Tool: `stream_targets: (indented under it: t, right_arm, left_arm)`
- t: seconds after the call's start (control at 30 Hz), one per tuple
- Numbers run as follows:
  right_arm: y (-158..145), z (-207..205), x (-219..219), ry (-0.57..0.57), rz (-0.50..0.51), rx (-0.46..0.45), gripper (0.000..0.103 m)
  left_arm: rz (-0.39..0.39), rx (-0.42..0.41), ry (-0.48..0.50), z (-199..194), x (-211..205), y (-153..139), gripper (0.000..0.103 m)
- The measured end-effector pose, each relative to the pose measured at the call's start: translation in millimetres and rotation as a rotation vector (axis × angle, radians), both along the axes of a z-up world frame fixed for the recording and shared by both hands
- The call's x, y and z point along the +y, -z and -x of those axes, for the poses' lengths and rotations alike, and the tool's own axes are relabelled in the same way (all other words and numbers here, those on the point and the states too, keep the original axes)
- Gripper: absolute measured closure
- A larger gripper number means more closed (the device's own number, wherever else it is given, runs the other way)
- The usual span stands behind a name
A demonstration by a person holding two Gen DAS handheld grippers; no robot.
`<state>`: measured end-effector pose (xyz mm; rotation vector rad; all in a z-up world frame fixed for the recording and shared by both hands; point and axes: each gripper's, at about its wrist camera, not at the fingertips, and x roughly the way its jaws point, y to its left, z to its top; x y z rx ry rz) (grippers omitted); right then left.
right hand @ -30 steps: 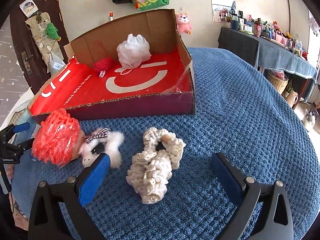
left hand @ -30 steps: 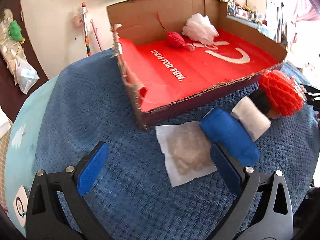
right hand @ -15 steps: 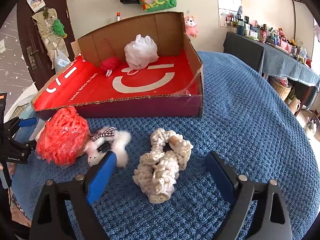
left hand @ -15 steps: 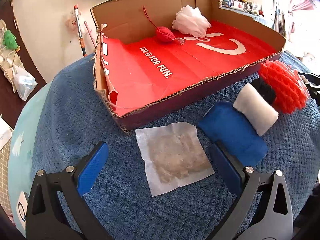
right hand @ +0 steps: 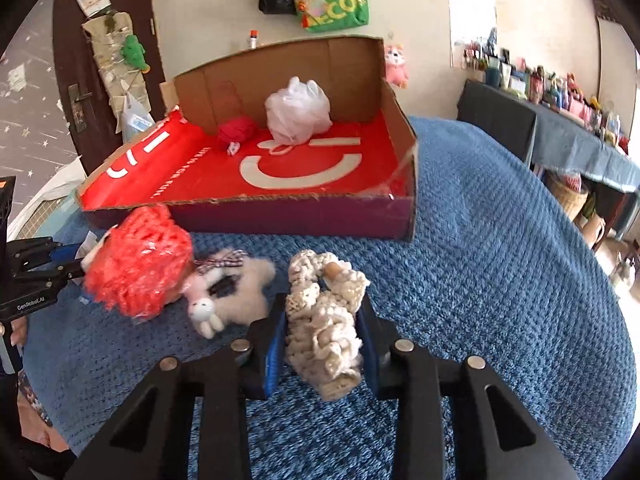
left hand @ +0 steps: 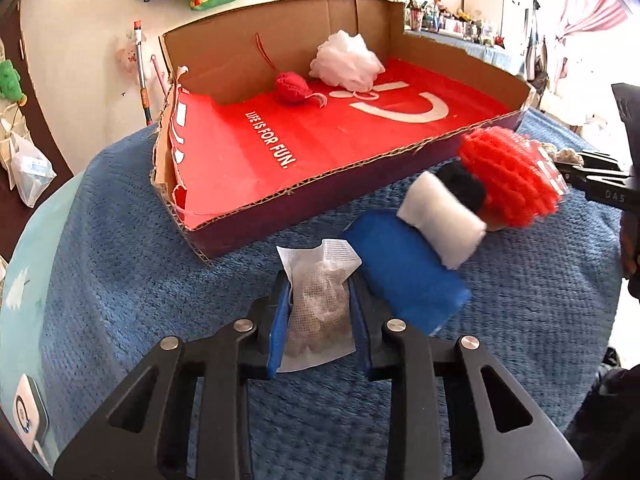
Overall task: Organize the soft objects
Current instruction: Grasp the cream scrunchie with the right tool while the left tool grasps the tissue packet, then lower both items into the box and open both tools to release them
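Observation:
My left gripper (left hand: 319, 312) is shut on a white mesh sachet (left hand: 320, 304) lying on the blue blanket, just in front of the cardboard box (left hand: 256, 220). My right gripper (right hand: 323, 336) is shut on a cream knitted piece (right hand: 324, 320) on the blanket. The box (right hand: 304, 216) has a red floor and holds a red yarn ball (left hand: 293, 86) and a white mesh pouf (left hand: 348, 62). A blue roll (left hand: 404, 272), a white roll (left hand: 440, 216) and a red net pouf (left hand: 508, 176) lie to the right of the sachet.
A small white plush rabbit (right hand: 228, 296) lies beside the red net pouf (right hand: 140, 260), left of the cream piece. The blue blanket (right hand: 500, 260) covers a round table. A dark side table (right hand: 560, 148) with small items stands at the right. Bags hang on the wall.
Both grippers have moved forward and shut: the left on the mesh sachet, the right on the cream knitted piece. Before, both were open and further back.

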<state>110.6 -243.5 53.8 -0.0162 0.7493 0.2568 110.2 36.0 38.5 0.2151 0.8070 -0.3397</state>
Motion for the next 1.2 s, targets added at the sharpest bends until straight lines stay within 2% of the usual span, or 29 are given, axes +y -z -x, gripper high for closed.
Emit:
stream_targets:
  t: [0.27, 0.67, 0.8, 0.93, 1.03, 1.2]
  right_arm:
    - [-33, 16, 10, -0.042, -0.027, -0.085, 0.068]
    - [-46, 11, 14, -0.049, -0.041, -0.106, 0.068]
    - [-68, -13, 22, -0.071, -0.035, -0.128, 0.068]
    - [-86, -63, 40, -0.100, 0.015, -0.105, 0.067]
    - [-87, -109, 54, -0.109, 0.071, -0.049, 0.067]
    - [-71, -174, 69, -0.078, 0.154, 0.090, 0.067]
  left_arm:
    - [0.057, -0.069, 0.016, 18, -3, -28, 0.077]
    - [0.058, -0.091, 0.021, 23, -6, -45, 0.077]
    - [0.063, -0.092, 0.039, -1, -10, -63, 0.077]
    - [0.044, -0.055, 0.072, -46, -18, -78, 0.077]
    - [0.022, 0.009, 0.069, -97, -21, -80, 0.077]
    - [0.017, 0.129, 0.026, -161, -24, -69, 0.077]
